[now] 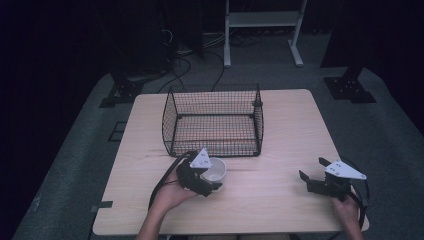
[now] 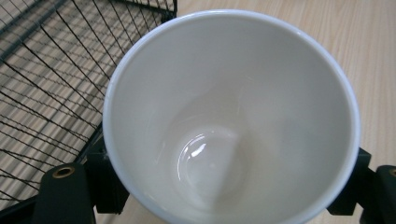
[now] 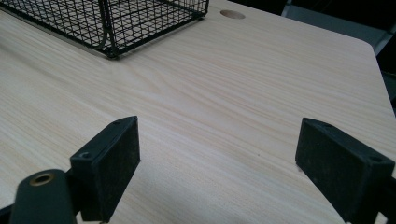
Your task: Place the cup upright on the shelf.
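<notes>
Left gripper view: left gripper (image 1: 212, 181) clamps the round white ceramic cup (image 2: 231, 116); black wire basket (image 2: 42, 70) just beyond. Right gripper (image 3: 219, 168) gapes wide, holding nothing.

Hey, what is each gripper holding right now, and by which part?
The left gripper is shut on the white cup, clamping its outer sides just below the rim. The right gripper is open and holds nothing.

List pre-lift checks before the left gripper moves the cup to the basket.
1. Left gripper shut on white cup: ok, a jaw on each side.
2. Cup empty: ok.
3. Cup upright: ok.
4. Wire basket open-topped and empty: ok.
5. Right gripper apart from cup, jaws open, nothing between: ok.
6. Grip firm enough to lift: cannot tell.
</notes>
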Tool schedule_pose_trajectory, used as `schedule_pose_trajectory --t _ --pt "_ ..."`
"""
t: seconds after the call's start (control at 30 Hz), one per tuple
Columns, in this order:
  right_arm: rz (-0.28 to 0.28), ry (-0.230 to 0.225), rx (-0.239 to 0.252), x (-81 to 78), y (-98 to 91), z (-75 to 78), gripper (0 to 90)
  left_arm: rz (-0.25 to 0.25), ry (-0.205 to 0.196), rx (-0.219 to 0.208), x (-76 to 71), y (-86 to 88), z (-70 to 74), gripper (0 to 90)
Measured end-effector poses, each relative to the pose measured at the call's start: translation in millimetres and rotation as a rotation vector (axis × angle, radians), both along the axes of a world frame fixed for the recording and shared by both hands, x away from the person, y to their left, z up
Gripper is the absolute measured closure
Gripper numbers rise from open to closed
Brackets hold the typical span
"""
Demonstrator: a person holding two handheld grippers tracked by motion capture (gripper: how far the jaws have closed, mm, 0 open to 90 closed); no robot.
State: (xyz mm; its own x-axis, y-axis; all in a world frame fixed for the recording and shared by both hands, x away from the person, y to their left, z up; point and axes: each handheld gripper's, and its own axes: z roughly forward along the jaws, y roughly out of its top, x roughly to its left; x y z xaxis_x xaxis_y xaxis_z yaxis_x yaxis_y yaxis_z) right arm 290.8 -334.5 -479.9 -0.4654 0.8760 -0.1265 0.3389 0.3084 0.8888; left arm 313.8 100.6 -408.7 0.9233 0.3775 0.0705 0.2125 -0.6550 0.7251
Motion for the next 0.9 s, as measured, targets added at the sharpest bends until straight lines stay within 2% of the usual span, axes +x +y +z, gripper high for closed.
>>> schedule_pose_trajectory --t 0.1,0.43,0.77,0.8,0.9 --pt "0.000 0.000 -0.002 0.0 0.1 0.0 13.1 -0.005 -0.006 -0.013 1.0 0.7 7.5 20.8" --pt "0.000 0.000 0.003 0.0 -0.4 0.0 13.1 -0.016 -0.016 -0.017 5.3 3.0 23.6 20.8" --pt "0.002 0.001 0.003 0.0 -0.4 0.1 13.1 -0.047 -0.011 -0.006 19.5 3.9 42.3 20.9" --pt "0.002 0.001 0.003 0.0 -0.4 0.1 13.1 -0.047 -0.005 -0.020 21.5 3.7 44.5 20.9" --pt "0.001 0.003 0.005 0.0 -0.6 0.2 13.1 -0.048 -0.001 -0.023 27.3 4.2 49.7 20.9"
